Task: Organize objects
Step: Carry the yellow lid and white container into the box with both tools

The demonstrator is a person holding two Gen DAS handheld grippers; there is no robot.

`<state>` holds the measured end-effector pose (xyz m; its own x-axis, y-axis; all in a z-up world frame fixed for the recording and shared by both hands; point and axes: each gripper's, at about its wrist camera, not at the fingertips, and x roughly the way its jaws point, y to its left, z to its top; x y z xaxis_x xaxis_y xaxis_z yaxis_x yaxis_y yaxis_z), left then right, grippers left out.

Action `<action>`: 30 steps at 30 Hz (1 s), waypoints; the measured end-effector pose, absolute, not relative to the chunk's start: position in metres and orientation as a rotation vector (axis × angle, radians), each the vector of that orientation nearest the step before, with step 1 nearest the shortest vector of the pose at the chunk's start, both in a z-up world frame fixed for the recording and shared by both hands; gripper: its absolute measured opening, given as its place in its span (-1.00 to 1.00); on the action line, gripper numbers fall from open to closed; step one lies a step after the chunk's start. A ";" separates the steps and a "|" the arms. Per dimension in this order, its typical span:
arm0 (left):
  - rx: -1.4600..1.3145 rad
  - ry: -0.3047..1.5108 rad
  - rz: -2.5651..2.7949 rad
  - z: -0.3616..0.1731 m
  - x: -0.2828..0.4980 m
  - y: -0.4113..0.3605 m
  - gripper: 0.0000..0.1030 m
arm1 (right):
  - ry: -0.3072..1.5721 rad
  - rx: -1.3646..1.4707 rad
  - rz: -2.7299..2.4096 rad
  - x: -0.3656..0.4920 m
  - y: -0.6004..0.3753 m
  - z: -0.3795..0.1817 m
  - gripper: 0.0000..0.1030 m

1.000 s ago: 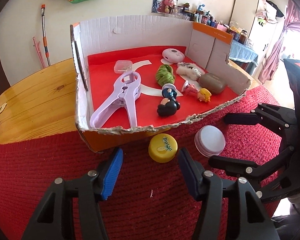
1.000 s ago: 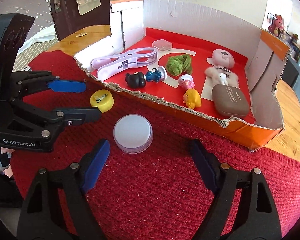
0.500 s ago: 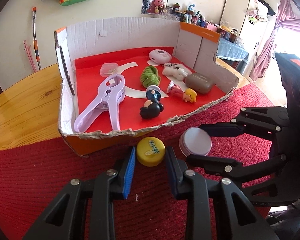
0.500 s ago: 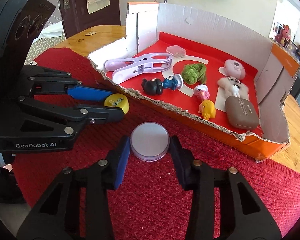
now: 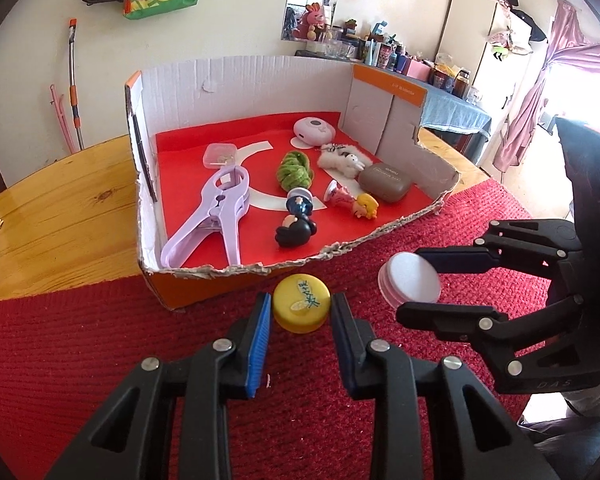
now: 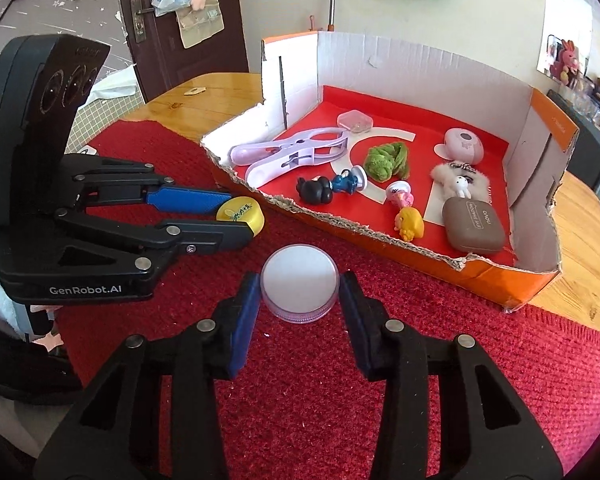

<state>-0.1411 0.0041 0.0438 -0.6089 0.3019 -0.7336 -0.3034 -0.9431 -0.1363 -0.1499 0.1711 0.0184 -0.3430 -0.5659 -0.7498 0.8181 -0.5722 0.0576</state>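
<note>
Left gripper (image 5: pixel 300 310): jaws wide apart a second ago, now closed onto the sides of the yellow cap (image 5: pixel 301 307).
Right gripper (image 6: pixel 299 286): likewise closed in, pads now against the white lid (image 6: pixel 299 282).
White lid: seen from the left wrist, now tilted and raised off the red cloth (image 5: pixel 100 340).

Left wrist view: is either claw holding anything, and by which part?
Left claw grips the round yellow plastic cap by its opposite side edges. Right claw likewise clamps the round white lid across its rim.
</note>
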 end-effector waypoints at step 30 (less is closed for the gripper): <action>-1.040 -0.043 2.578 0.101 -0.172 0.007 -0.39 | 0.341 0.857 -2.100 -0.181 0.187 0.073 -0.24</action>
